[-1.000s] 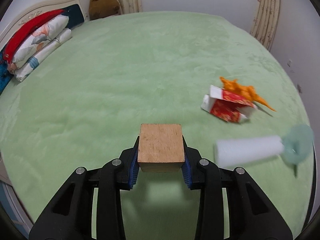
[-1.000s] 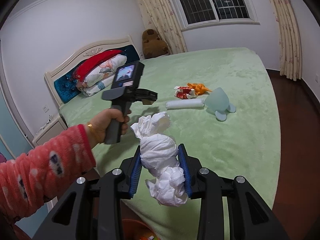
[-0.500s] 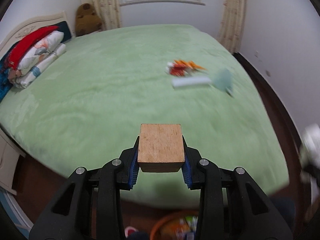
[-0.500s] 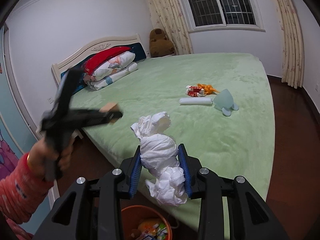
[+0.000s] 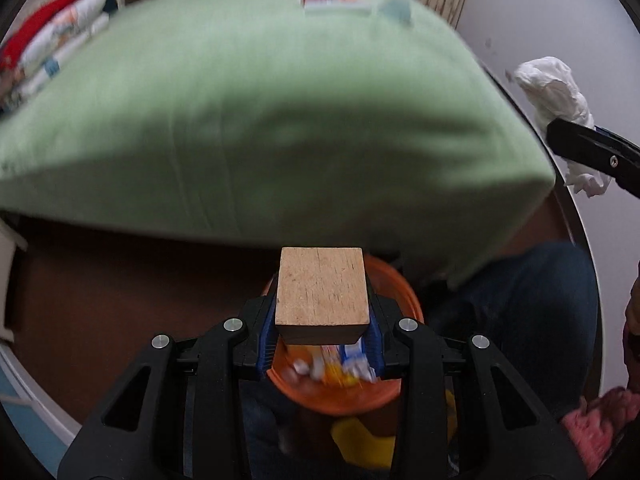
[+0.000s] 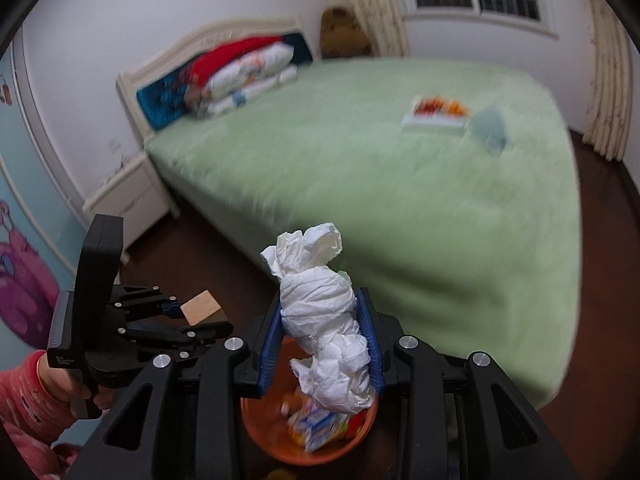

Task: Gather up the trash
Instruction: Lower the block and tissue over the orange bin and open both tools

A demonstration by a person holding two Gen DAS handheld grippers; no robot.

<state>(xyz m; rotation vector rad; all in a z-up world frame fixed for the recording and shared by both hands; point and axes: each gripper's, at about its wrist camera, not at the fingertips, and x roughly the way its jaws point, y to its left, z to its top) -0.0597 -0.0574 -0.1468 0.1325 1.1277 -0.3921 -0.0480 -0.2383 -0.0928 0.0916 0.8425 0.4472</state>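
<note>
Both jaws clenched and loaded, left gripper (image 5: 323, 346) on the block (image 5: 322, 290), right gripper (image 6: 322, 344) on the tissue wad (image 6: 325, 320), each hanging just above the orange bin (image 6: 280, 446) on the floor beside the bed (image 6: 400, 184), so release drops straight down.

Two grippers: left gripper (image 5: 322, 340), right gripper (image 6: 320, 344). One wooden block (image 5: 322, 292). One wad of white tissue (image 6: 324, 320). One orange bin (image 6: 280, 446) on the floor off the bed's near edge; wrappers inside blurred, count unclear. One bed (image 6: 360, 168). Near its far right corner: one white roll (image 6: 434, 123), one red-orange clump (image 6: 438, 106), one pale teal item (image 6: 490, 126). One pillow stack (image 6: 240, 76) at the headboard edge. One brown plush (image 6: 344, 32). One nightstand (image 6: 128, 192).
</note>
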